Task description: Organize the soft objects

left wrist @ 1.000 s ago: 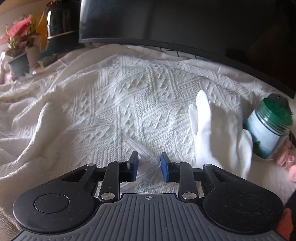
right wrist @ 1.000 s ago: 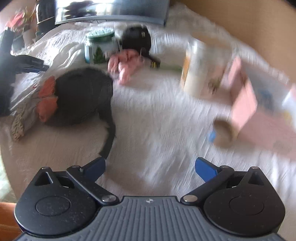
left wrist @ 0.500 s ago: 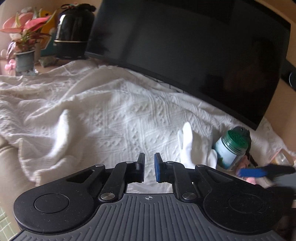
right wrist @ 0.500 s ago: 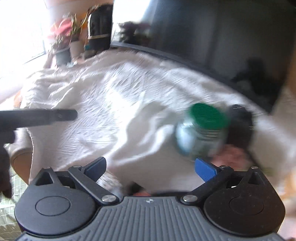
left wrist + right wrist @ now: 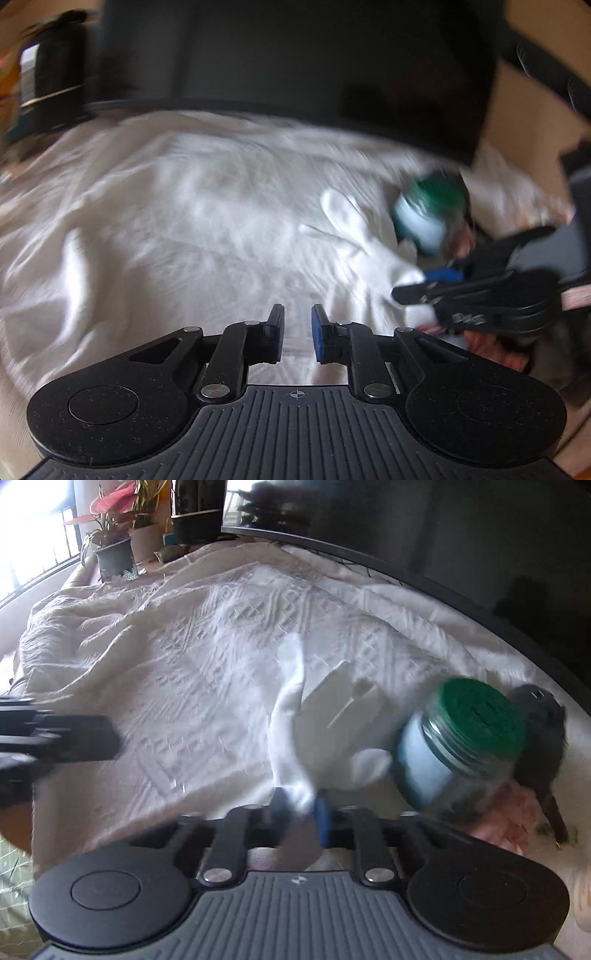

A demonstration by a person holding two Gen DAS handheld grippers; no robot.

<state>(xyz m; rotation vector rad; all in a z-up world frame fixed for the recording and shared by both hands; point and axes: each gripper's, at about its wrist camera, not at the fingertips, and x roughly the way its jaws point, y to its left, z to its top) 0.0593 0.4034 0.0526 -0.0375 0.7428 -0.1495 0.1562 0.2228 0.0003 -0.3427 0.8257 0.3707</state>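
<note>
A white glove (image 5: 317, 716) lies on the white knitted bedspread (image 5: 177, 657). My right gripper (image 5: 301, 805) is shut on the glove's cuff end. In the left wrist view the glove (image 5: 354, 229) lies to the right and the right gripper (image 5: 421, 284) reaches in from the right onto it. My left gripper (image 5: 297, 332) hovers over the bedspread (image 5: 166, 229) with its jaws nearly together and nothing visible between them. A pink soft item (image 5: 506, 819) lies at the right, partly hidden by the jar.
A glass jar with a green lid (image 5: 458, 738) lies tilted beside the glove; it also shows in the left wrist view (image 5: 428, 214). A black object (image 5: 543, 738) sits behind it. A dark monitor (image 5: 424, 528) stands behind. Potted plants (image 5: 114, 542) stand at far left.
My right gripper has swung left to the glove and closed from wide open onto its cuff. My left gripper has turned slightly right and stayed nearly closed.
</note>
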